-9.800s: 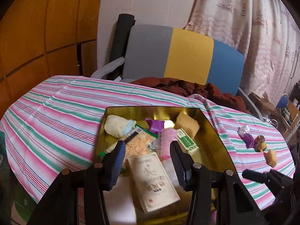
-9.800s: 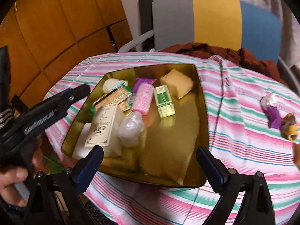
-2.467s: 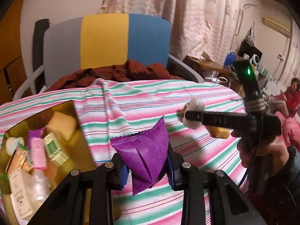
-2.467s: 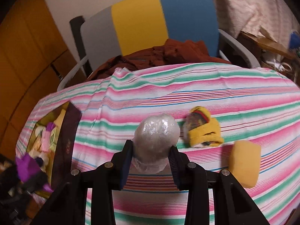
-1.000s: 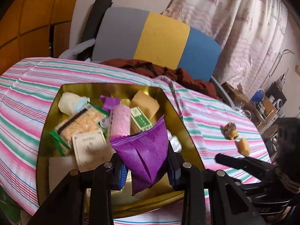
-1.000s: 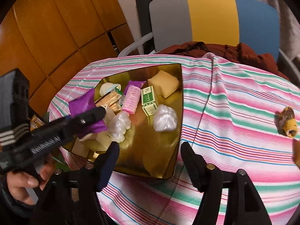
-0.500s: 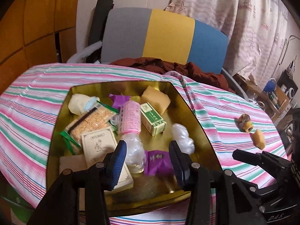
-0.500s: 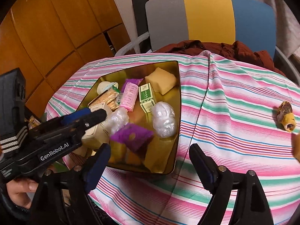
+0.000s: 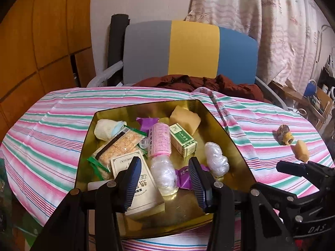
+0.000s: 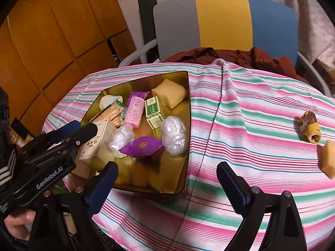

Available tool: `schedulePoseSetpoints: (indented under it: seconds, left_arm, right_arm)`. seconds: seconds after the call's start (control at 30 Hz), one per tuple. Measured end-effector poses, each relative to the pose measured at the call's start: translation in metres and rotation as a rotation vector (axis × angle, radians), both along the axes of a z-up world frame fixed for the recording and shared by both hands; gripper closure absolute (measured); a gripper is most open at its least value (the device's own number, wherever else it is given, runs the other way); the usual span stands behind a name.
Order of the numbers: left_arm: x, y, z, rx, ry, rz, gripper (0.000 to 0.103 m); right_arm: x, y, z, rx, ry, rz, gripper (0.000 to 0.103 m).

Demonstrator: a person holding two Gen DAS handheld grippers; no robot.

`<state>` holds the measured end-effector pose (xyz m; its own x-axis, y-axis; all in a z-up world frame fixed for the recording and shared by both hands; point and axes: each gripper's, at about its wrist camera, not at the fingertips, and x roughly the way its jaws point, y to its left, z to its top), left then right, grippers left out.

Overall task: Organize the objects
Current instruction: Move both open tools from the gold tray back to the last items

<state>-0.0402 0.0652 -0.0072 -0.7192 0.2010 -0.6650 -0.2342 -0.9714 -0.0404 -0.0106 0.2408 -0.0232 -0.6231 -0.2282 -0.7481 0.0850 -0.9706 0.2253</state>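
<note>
Both grippers empty with jaws apart, left gripper [image 9: 164, 179] over gold tray [image 10: 187, 96] where purple packet [image 10: 141, 146] lies near the front, right gripper [image 10: 167, 185] above striped surface [image 10: 251, 125], yellow sponge [image 10: 328, 159] far right.

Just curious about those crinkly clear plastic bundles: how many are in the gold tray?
2: one bundle near the tray's right wall, another left of the purple packet. Others may be hidden.
</note>
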Motion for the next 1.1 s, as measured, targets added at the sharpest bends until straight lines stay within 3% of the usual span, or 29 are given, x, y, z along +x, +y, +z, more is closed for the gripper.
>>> schedulePoseSetpoints:
  seconds: [0.67,1.1]
  left_arm:
    - [0.013,0.024,0.005,-0.044,0.031,-0.087,0.056]
    - [0.014,0.046,0.002,-0.076,0.017,-0.146,0.056]
  right_arm:
    - [0.003,0.031,0.006,0.05,0.002,-0.111,0.004]
    - [0.002,0.096,0.011,0.04,-0.021,-0.276,0.002]
